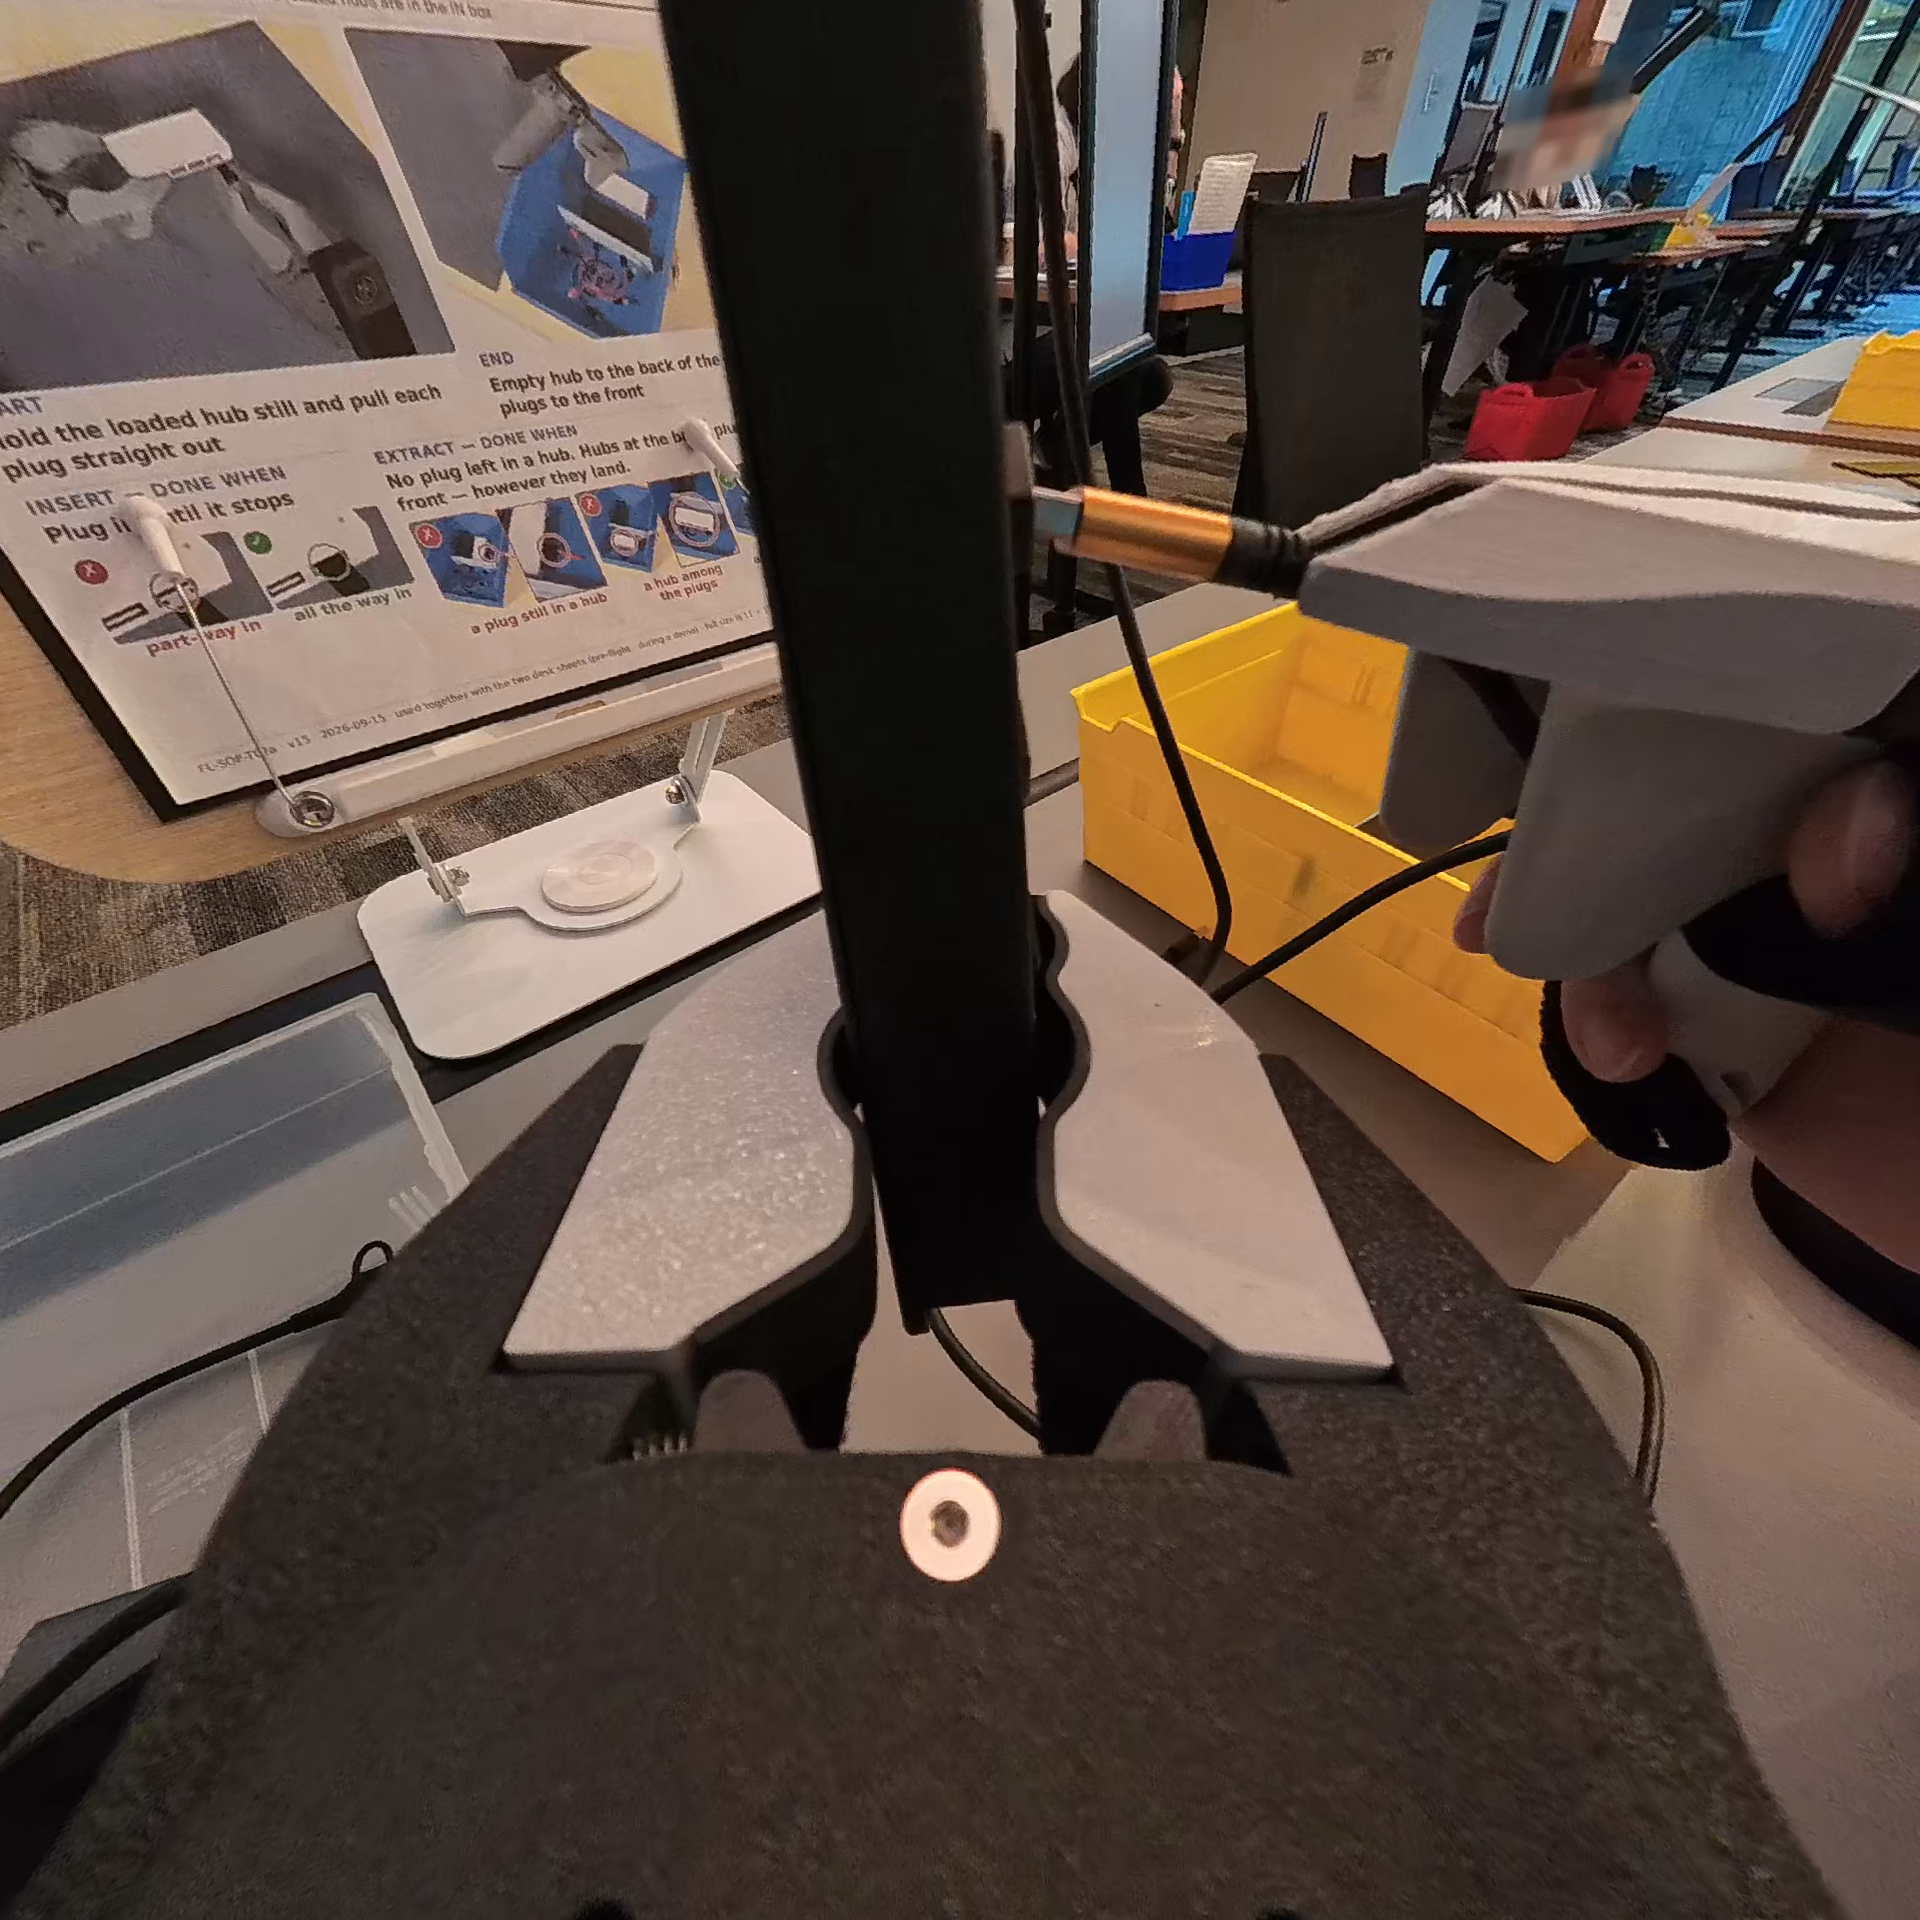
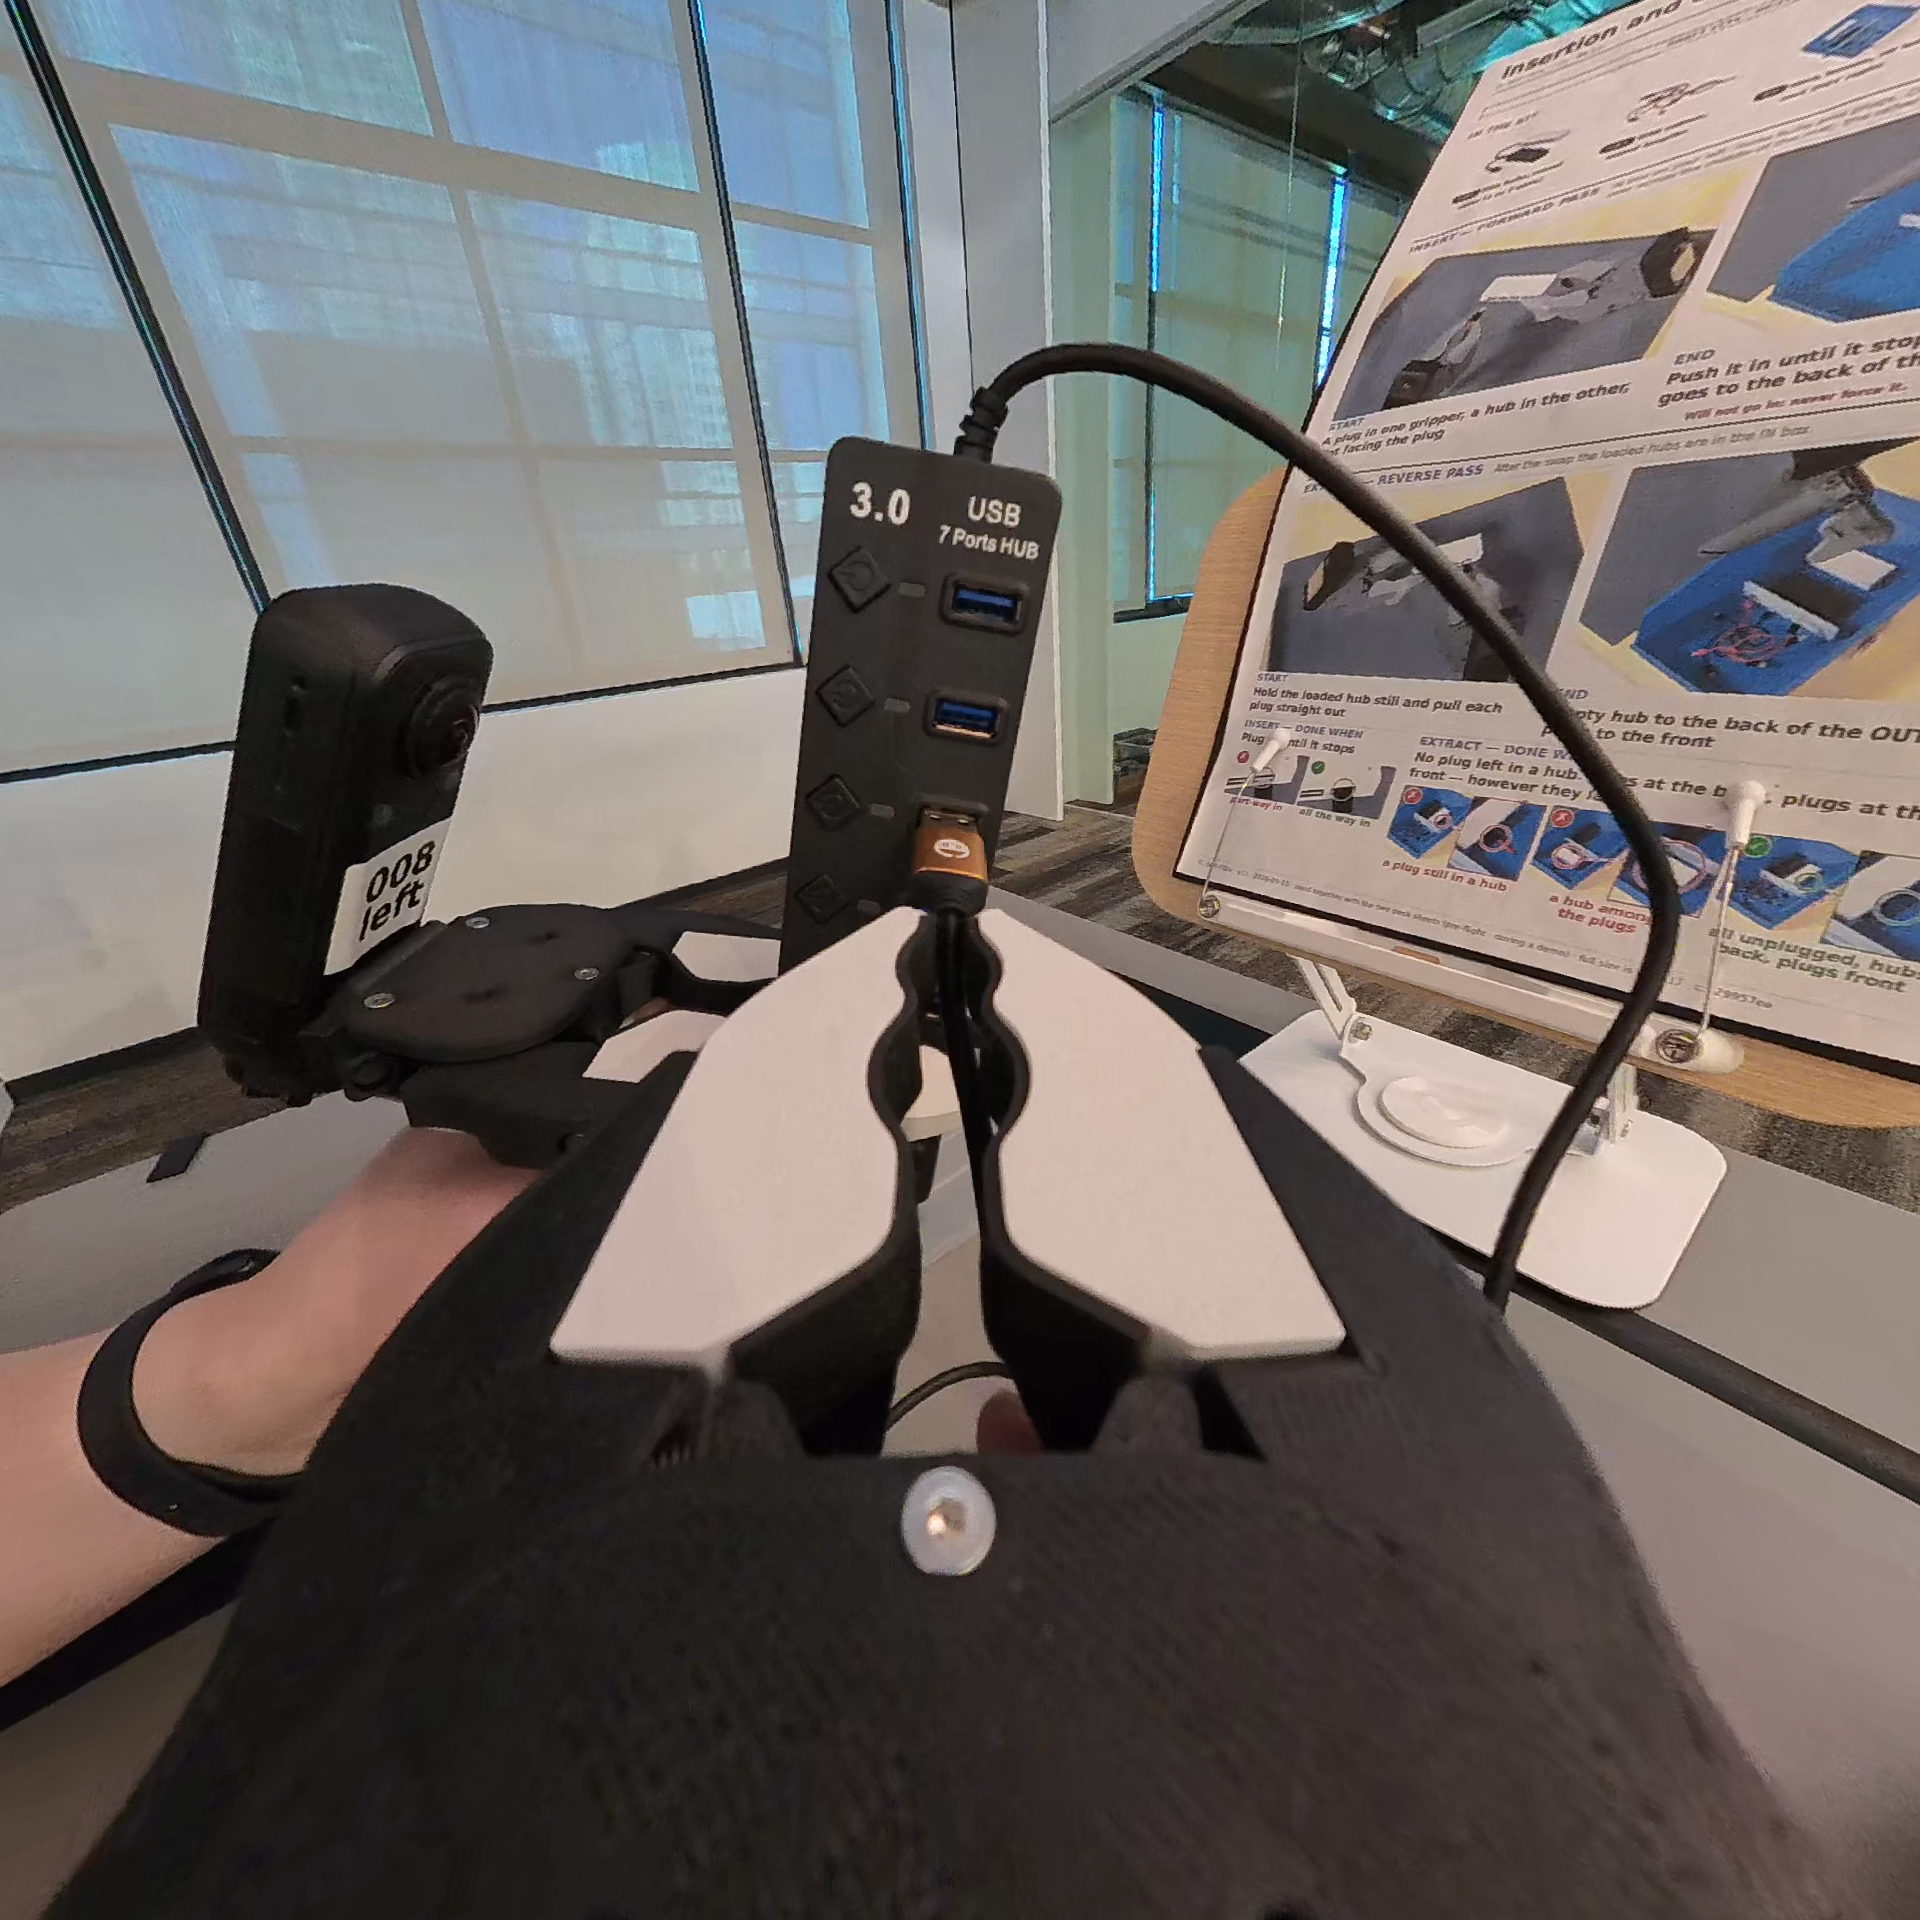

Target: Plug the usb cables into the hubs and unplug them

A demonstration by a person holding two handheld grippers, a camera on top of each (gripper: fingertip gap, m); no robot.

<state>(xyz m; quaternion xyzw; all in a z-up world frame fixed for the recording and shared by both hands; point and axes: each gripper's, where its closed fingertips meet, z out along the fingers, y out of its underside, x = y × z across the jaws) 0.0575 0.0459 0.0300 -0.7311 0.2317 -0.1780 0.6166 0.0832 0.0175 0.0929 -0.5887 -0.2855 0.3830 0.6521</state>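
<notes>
We can only see part of the black hub (image 1: pixel 862 623) in the left wrist view, because its top runs off the picture's edge. In the right wrist view, its bottom end hides behind the right gripper (image 2: pixel 951 925). The orange plug (image 2: pixel 948 854) sits at the third port, but we cannot tell how deep its metal tip goes. The plug's thin cable (image 2: pixel 961 1039) slips between the fingers (image 2: pixel 790 1122) and then is lost. The instruction sheet (image 2: pixel 1621 582) on its stand (image 2: pixel 1475 1174) is cut off at the right. The yellow bin (image 1: pixel 1299 831) is partly covered by the other gripper (image 1: pixel 1299 566) in the left wrist view.
</notes>
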